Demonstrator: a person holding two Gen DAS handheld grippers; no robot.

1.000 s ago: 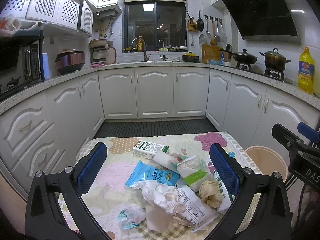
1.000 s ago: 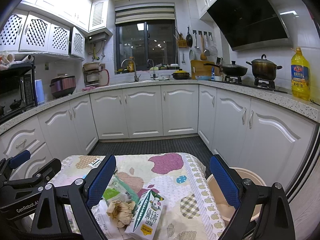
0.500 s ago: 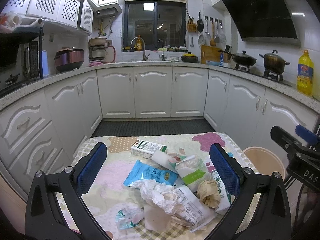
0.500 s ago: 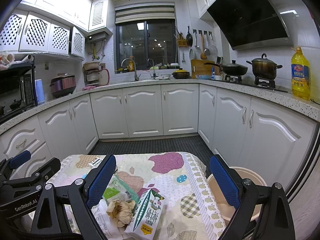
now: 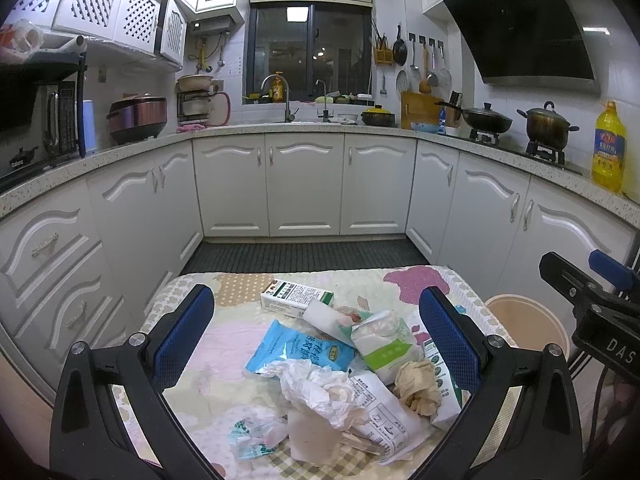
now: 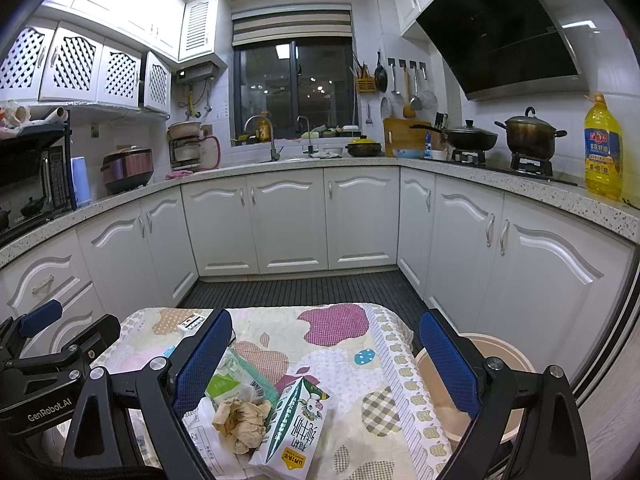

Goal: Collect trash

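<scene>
Trash lies piled on a small table with a patterned cloth (image 5: 192,364): a blue snack bag (image 5: 298,350), crumpled white tissue (image 5: 320,390), a brown paper ball (image 5: 416,386), a green-and-white packet (image 5: 384,344) and a white carton (image 5: 294,298). My left gripper (image 5: 316,344) is open and empty above the pile. My right gripper (image 6: 326,364) is open and empty above the table's right part, over a green milk carton (image 6: 296,426) and the brown paper ball (image 6: 242,420). A beige bin (image 6: 476,392) stands right of the table.
White kitchen cabinets (image 5: 304,184) ring the table, with a dark floor mat (image 5: 304,254) between. The bin also shows in the left wrist view (image 5: 528,324), near my right gripper's body (image 5: 592,304). A yellow oil bottle (image 6: 602,148) and pots stand on the right counter.
The left gripper has drifted slightly; the scene in its view has shifted a little. The right gripper has barely moved. Both remain open and empty.
</scene>
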